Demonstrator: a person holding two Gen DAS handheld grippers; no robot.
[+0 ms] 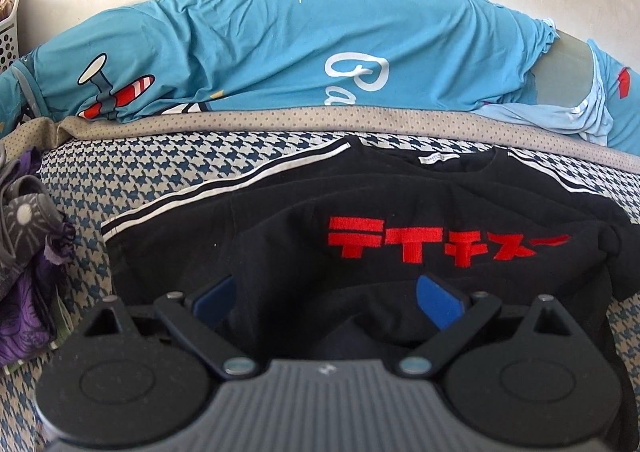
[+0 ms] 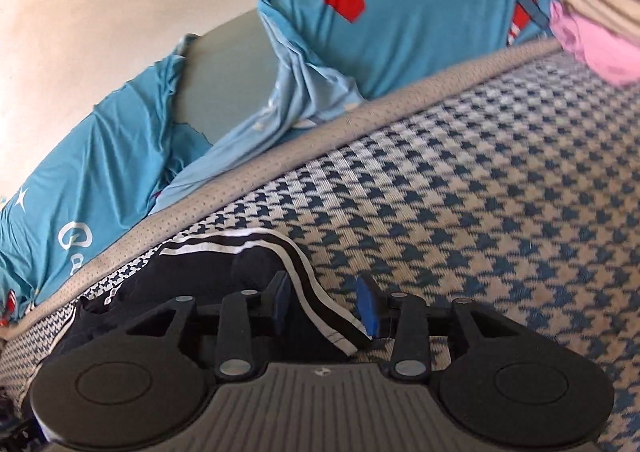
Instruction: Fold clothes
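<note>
Black cotton T-shirt with red embroidered characters and white-striped sleeves [image 1: 400,212], spread on blue-and-cream houndstooth bedcover [image 1: 160,172], partly folded over itself. Left gripper [image 1: 324,292] low over the shirt's near hem, blue pads [image 1: 434,298] wide apart, dark cloth bunched between them, nothing clamped. Right gripper [image 2: 326,302] at the striped sleeve edge [image 2: 304,272], pads apart, the sleeve end between them, contact impossible to tell. Behind, sky-blue printed bedding [image 1: 280,52] against the wall. Purple patterned clothes [image 1: 24,272] heaped at left; pink garment [image 2: 592,48] far right.
</note>
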